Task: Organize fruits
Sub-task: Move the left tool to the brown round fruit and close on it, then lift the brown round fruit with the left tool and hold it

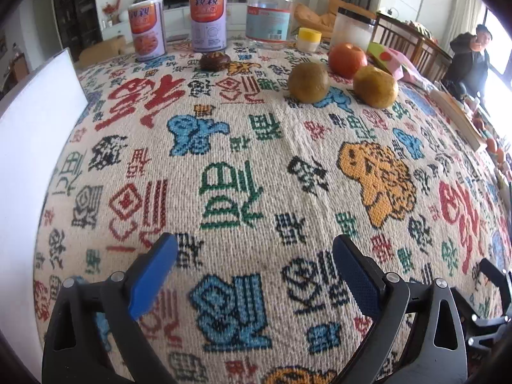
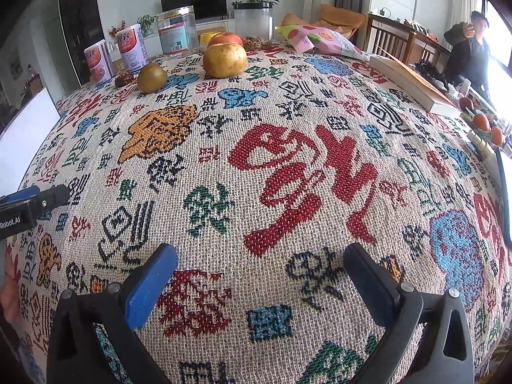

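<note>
Three fruits sit at the far side of the patterned tablecloth (image 1: pixel 243 147): a brown-green round fruit (image 1: pixel 308 82), a second yellowish one (image 1: pixel 376 87) and a red apple (image 1: pixel 347 59) behind them. The right wrist view shows the same small fruit (image 2: pixel 152 77), the larger yellow fruit (image 2: pixel 224 60) and the apple (image 2: pixel 225 38). My left gripper (image 1: pixel 254 267) is open over bare cloth, well short of the fruits. My right gripper (image 2: pixel 260 275) is open too, holding nothing. The left gripper's blue tip (image 2: pixel 19 200) shows at the left edge.
Two cans (image 1: pixel 147 28) (image 1: pixel 208 20), a clear jar (image 1: pixel 269 16), a white tub (image 1: pixel 353 27), a yellow-lidded cup (image 1: pixel 308 39) and a dark dried item (image 1: pixel 213 60) line the far edge. A snack bag (image 2: pixel 320 40), a book (image 2: pixel 412 84), a white board (image 1: pixel 28 147). A person (image 2: pixel 470 51) stands far right.
</note>
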`<state>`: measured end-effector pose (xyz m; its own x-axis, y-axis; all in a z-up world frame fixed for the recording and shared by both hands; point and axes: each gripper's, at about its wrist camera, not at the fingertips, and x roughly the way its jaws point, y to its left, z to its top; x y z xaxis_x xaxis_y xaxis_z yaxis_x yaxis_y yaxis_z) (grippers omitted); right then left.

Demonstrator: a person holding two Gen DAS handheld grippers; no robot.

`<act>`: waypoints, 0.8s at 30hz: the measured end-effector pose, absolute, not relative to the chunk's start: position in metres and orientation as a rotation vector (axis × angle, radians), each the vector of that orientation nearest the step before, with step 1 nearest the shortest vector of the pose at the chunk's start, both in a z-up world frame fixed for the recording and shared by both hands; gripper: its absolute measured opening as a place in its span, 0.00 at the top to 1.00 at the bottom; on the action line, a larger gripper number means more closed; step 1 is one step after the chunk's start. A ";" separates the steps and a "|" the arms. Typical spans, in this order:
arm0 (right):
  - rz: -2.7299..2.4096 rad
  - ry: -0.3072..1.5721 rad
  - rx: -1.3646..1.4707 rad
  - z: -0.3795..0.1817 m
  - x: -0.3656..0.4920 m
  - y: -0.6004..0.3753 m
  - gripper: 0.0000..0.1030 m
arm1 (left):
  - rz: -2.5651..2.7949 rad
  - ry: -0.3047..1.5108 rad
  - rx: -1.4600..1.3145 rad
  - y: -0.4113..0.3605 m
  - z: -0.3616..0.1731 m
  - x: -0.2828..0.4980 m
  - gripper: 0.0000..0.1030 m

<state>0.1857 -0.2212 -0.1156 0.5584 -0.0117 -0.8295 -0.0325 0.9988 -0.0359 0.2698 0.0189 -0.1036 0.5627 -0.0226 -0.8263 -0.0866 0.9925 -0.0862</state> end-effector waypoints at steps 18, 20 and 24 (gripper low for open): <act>0.005 0.980 -0.048 -0.116 0.194 -0.220 0.00 | -0.049 0.872 -0.023 -0.026 -0.106 0.386 0.54; 0.005 0.980 -0.048 -0.116 0.194 -0.220 0.00 | -0.033 0.879 -0.035 -0.017 -0.103 0.370 0.54; 0.005 0.980 -0.048 -0.116 0.193 -0.220 0.00 | -0.043 0.903 -0.037 -0.003 -0.099 0.295 0.54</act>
